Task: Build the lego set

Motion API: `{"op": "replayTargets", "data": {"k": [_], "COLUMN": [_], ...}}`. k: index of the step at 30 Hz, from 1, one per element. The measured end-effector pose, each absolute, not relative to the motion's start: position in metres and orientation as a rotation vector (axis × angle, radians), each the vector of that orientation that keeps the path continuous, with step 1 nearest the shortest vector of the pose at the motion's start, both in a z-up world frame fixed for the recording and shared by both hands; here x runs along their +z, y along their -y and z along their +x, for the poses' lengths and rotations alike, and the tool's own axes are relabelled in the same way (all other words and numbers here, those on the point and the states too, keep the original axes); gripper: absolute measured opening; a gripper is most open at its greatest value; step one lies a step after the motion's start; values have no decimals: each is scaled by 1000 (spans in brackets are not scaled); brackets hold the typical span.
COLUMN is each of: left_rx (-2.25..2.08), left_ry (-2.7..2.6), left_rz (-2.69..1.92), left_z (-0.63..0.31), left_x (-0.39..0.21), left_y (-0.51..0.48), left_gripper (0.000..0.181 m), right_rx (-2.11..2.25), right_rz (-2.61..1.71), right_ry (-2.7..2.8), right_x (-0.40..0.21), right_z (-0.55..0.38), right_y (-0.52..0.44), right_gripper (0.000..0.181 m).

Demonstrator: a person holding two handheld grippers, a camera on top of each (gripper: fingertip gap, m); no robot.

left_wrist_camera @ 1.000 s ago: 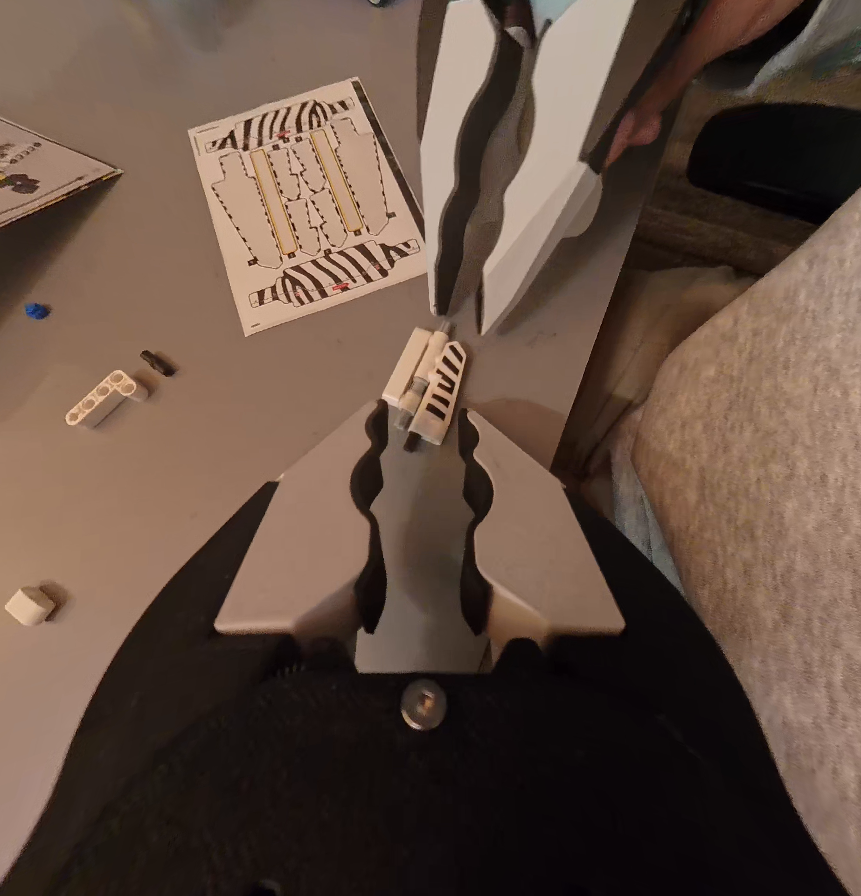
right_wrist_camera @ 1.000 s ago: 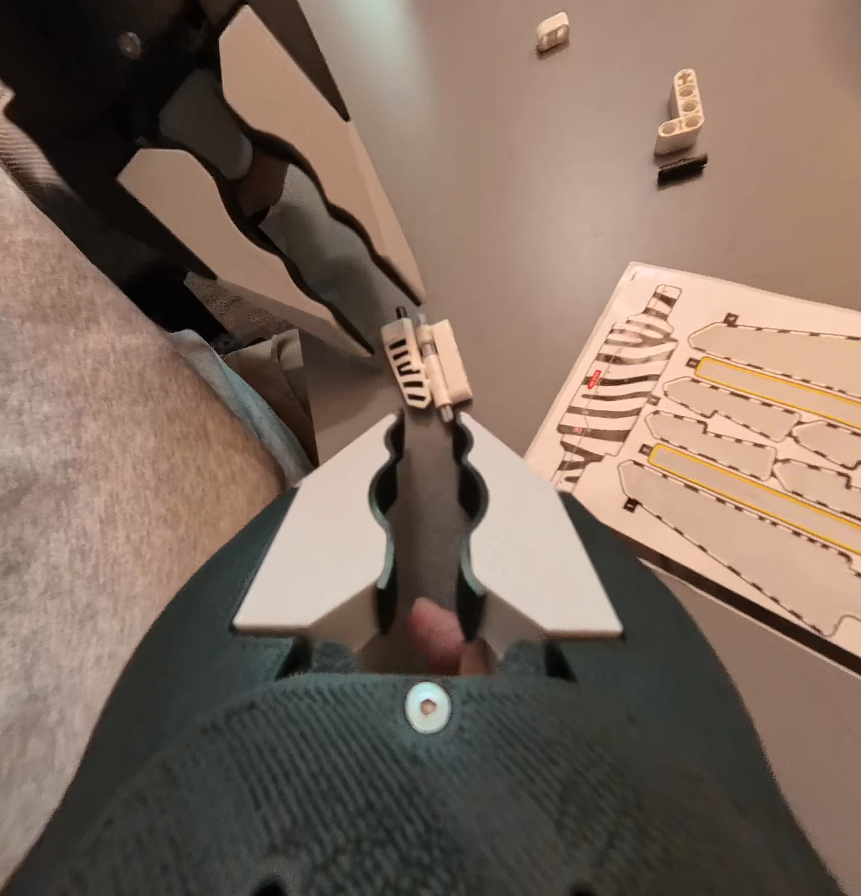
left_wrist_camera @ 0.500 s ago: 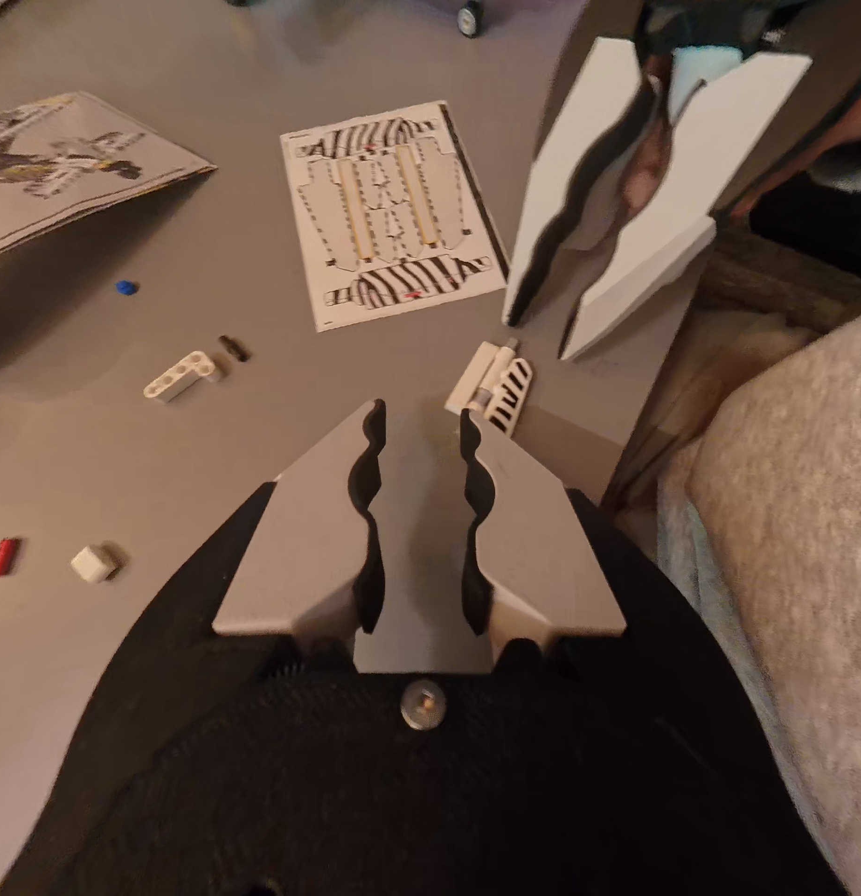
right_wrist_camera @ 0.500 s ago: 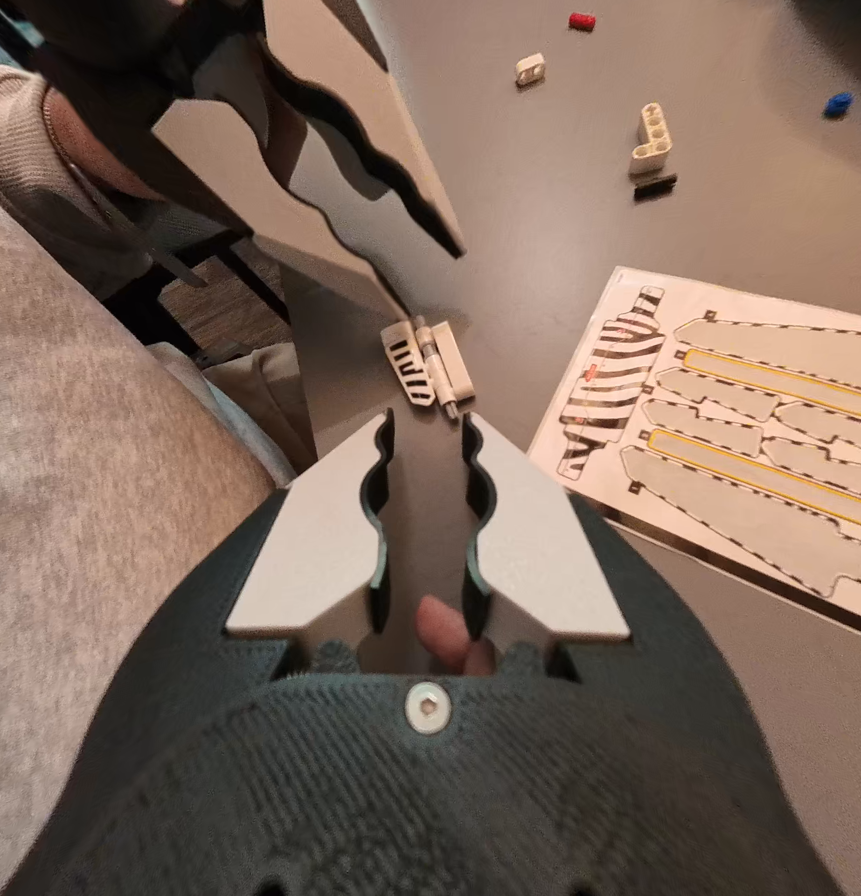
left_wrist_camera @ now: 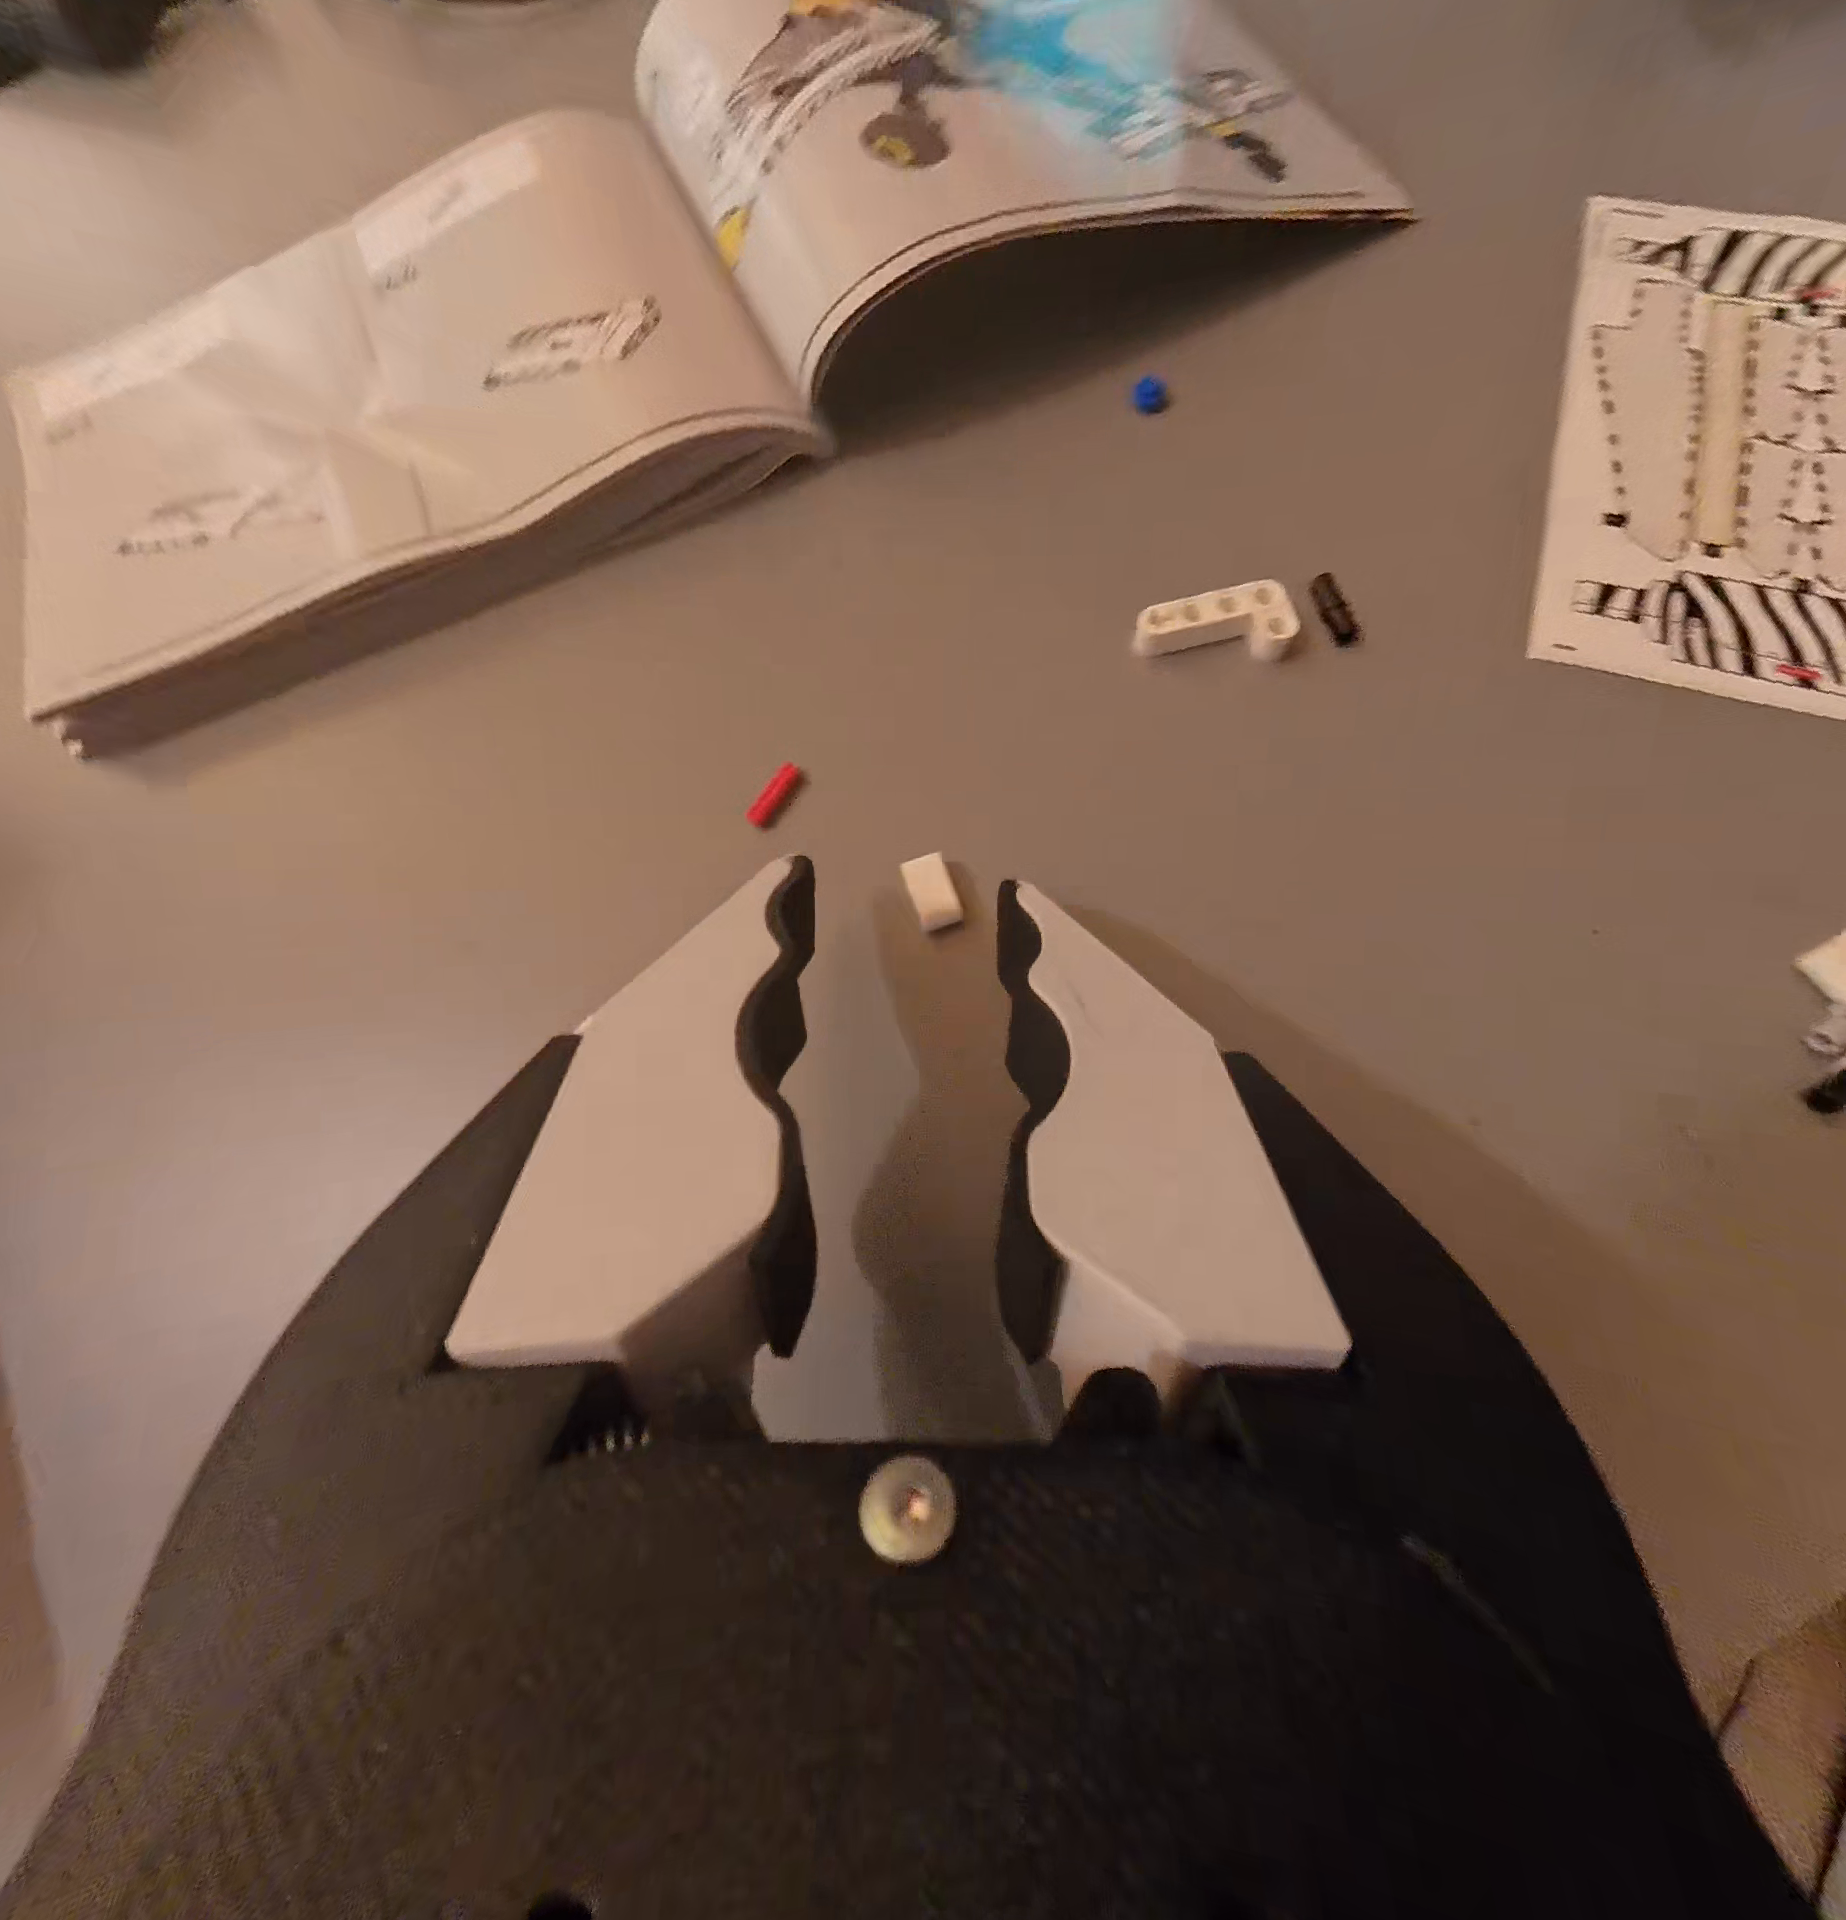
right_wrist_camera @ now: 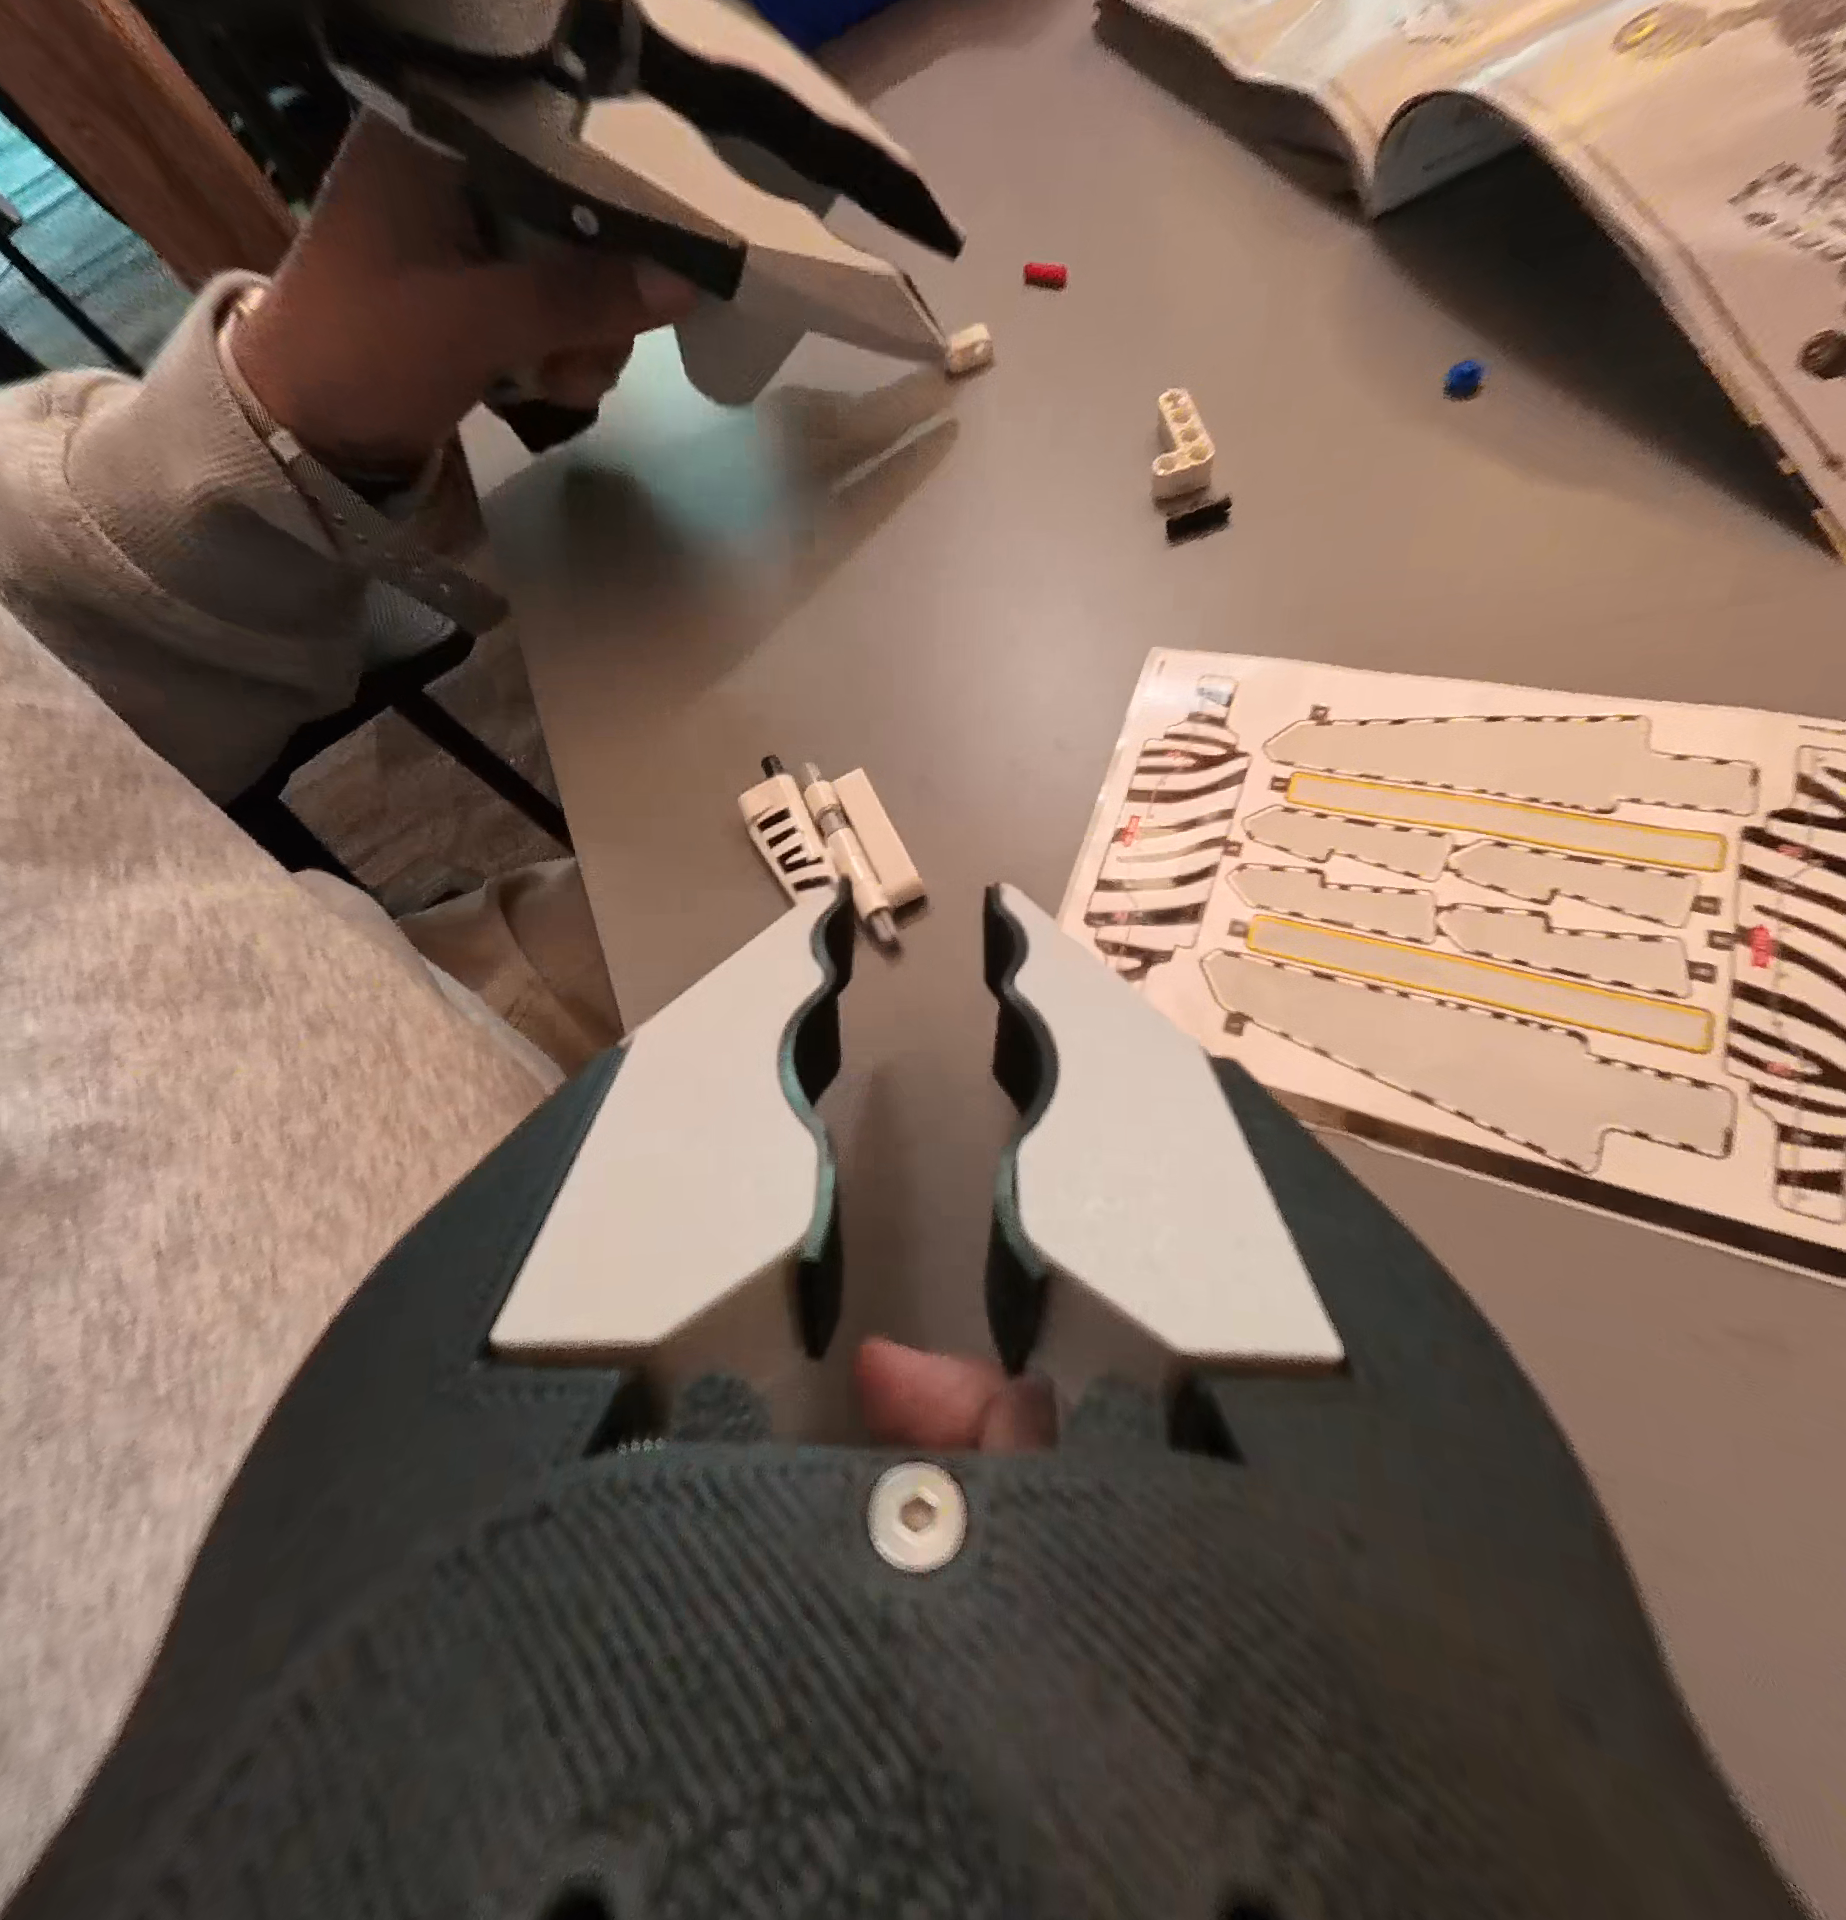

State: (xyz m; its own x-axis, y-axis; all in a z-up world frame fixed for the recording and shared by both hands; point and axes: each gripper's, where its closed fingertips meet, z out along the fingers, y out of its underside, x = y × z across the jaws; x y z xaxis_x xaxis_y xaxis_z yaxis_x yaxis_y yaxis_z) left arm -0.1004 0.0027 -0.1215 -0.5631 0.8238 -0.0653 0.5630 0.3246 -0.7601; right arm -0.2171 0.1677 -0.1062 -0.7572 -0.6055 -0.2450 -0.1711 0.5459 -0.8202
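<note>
My left gripper (left_wrist_camera: 904, 881) is open and low over the grey table, with a small white brick (left_wrist_camera: 930, 890) lying just between its fingertips. In the right wrist view the left gripper (right_wrist_camera: 945, 301) reaches in from the upper left over that brick (right_wrist_camera: 969, 348). My right gripper (right_wrist_camera: 917, 902) is open and empty. A small white assembly with a zebra-striped panel and a grey axle (right_wrist_camera: 831, 847) lies on the table just ahead of its left fingertip, near the table's edge.
A red pin (left_wrist_camera: 774, 794), a white L-shaped beam (left_wrist_camera: 1215, 618), a black pin (left_wrist_camera: 1333, 608) and a blue piece (left_wrist_camera: 1146, 395) lie loose. An open instruction book (left_wrist_camera: 431, 416) lies at the back, a sticker sheet (right_wrist_camera: 1470, 935) to the right. A sleeved arm (right_wrist_camera: 171, 520) is at the left. My left tips are roughly 10 cm from the black pin (left_wrist_camera: 1333, 608). Seen from the right wrist view (right_wrist_camera: 1201, 516) as well.
My left gripper has swung left, away from the striped assembly, to the small white brick. My right gripper has drawn back slightly. The assembly stays lying on the table.
</note>
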Motion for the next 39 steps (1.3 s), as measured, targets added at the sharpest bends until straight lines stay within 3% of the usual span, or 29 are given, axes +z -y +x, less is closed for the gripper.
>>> {"op": "replayTargets", "data": {"k": [10,13,39], "left_rx": [1003,988,961], "left_ry": [2288,2273,2258], "left_rz": [-1257,-1279,-1272], "left_z": [-100,-102,-103], "left_x": [-132,-133,-134], "left_y": [-6,-9,-11], "left_gripper": [25,10,9], "right_rx": [-1168,-1174,-1238], "right_rz": [-498,-497,-306], "right_ry": [-2263,-2264,-2146], "right_x": [-100,-100,-84], "right_z": [-228,-229,-246], "right_y": [-159,-159,-153], "right_gripper": [25,26,26]}}
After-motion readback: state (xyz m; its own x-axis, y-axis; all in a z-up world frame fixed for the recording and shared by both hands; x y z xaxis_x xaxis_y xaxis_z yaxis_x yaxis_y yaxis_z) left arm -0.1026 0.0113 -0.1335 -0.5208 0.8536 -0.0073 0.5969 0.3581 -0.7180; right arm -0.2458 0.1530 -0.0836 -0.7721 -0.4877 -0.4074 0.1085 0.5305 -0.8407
